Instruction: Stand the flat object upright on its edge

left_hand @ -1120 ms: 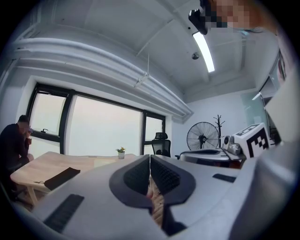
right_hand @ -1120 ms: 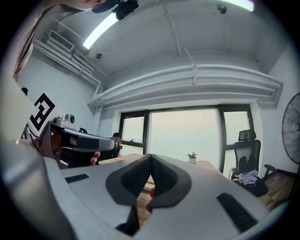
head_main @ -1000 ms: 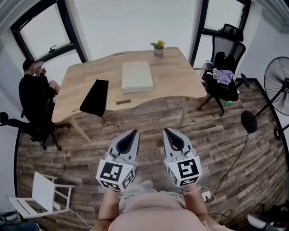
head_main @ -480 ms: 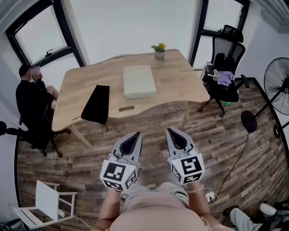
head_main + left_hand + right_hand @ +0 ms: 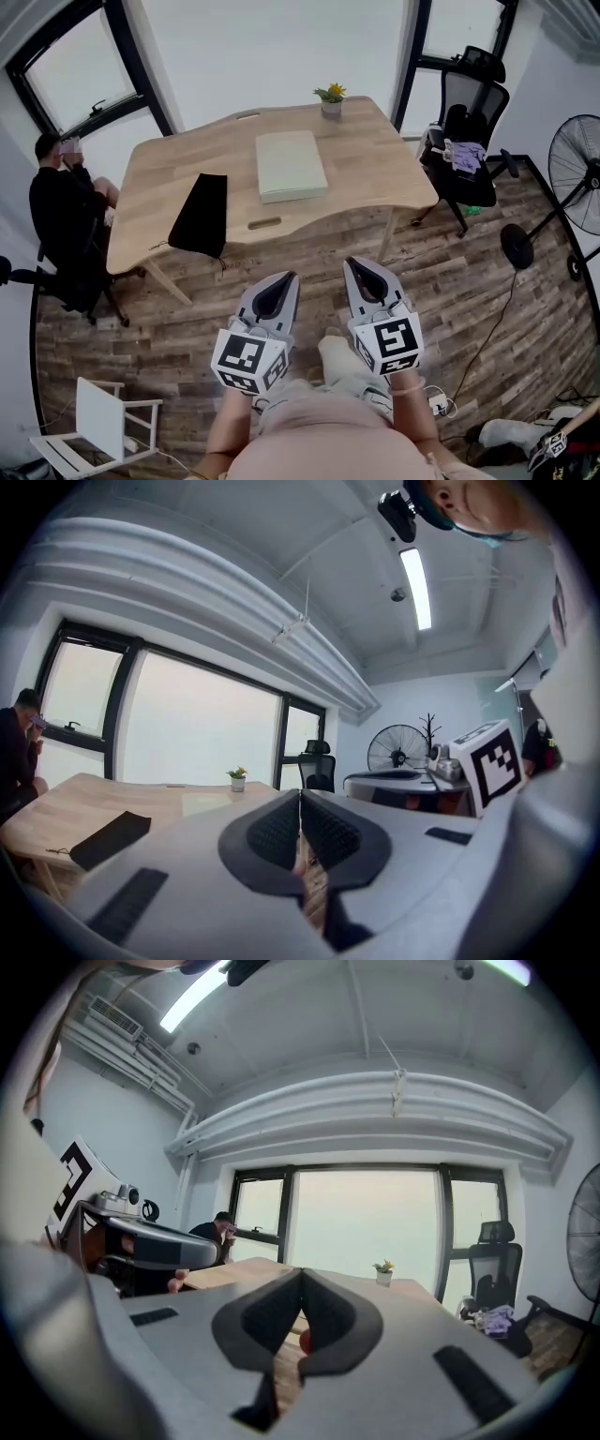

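**Head view.** A wooden desk [image 5: 375, 159] stands across a stretch of plank floor [image 5: 450, 281] from the two tools, well apart from them. The flat pale box [image 5: 292, 166] lies on its broad face near the middle of the desk. Bare wood shows along all four of its edges, and its long sides run away from the desk's curved front edge. A black pouch [image 5: 199, 214] lies to the left of the box and apart from it, with its lower end hanging over the front edge. A small potted plant [image 5: 330, 97] stands at the far edge, beyond the box. An office chair [image 5: 466, 141] sits off the desk's right end, with a fan [image 5: 574, 178] further right. A seated person [image 5: 61, 202] is beside the left end, and a white folding frame [image 5: 103, 417] lies on the floor at lower left. The left tool [image 5: 284, 277] and the right tool [image 5: 354, 263] are held side by side above the floor, both pointing towards the desk.

**Left gripper view.** The left tool's jaws are pressed together with nothing between them. The desk, pouch, box and plant lie ahead to the left.

**Right gripper view.** The right tool's jaws meet tip to tip and grip nothing. The desk's near edge and the plant show beyond them, and the left tool shows at the left.
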Demonstrator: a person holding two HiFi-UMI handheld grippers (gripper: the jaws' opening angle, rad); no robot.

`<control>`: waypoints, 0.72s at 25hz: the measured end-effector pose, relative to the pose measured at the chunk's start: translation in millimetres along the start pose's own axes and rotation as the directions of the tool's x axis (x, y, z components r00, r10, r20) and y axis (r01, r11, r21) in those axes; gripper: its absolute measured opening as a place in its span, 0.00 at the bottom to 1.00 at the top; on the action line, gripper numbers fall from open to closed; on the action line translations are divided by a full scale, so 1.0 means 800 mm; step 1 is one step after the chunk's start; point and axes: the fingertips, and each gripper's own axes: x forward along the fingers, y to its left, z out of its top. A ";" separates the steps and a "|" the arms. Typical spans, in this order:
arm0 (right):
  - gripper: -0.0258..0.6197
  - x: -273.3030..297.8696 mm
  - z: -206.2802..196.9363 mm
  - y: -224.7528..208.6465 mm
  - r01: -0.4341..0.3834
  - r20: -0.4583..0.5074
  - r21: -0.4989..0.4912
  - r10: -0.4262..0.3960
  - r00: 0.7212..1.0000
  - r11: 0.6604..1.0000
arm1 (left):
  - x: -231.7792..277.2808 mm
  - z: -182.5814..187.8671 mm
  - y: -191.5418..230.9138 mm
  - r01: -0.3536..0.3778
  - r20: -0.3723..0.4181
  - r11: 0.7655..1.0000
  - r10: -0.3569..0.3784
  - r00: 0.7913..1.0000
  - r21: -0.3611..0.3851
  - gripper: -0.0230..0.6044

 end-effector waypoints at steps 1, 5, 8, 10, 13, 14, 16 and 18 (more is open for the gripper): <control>0.04 0.002 0.001 0.000 -0.001 0.004 0.000 0.001 1.000 1.000 | 0.002 0.000 0.001 0.001 0.001 1.000 -0.001 1.000 0.000 0.05; 0.04 0.014 0.002 -0.005 -0.003 0.012 -0.002 0.003 1.000 1.000 | 0.011 0.001 0.007 0.005 -0.001 1.000 -0.005 1.000 0.007 0.05; 0.04 0.026 0.002 -0.010 -0.005 0.014 -0.008 0.005 1.000 1.000 | 0.021 0.003 0.015 0.002 -0.001 1.000 -0.002 1.000 0.012 0.05; 0.04 0.037 0.002 -0.016 -0.002 0.017 -0.004 0.002 1.000 1.000 | 0.030 0.004 0.022 0.000 -0.001 1.000 0.000 1.000 0.014 0.05; 0.04 0.053 0.004 -0.027 0.004 0.018 0.012 -0.004 1.000 1.000 | 0.043 0.005 0.032 0.004 -0.008 1.000 -0.004 1.000 0.015 0.05; 0.04 0.059 0.005 -0.030 0.003 0.018 0.017 -0.003 1.000 1.000 | 0.049 0.005 0.035 0.006 -0.013 1.000 -0.005 1.000 0.015 0.05; 0.04 0.070 0.005 -0.038 0.000 0.021 0.026 -0.001 1.000 1.000 | 0.060 0.004 0.043 0.005 -0.023 1.000 -0.004 1.000 0.015 0.05; 0.04 0.081 0.003 -0.046 0.001 0.020 0.033 -0.002 1.000 0.999 | 0.071 0.002 0.051 0.001 -0.030 1.000 0.000 1.000 0.015 0.05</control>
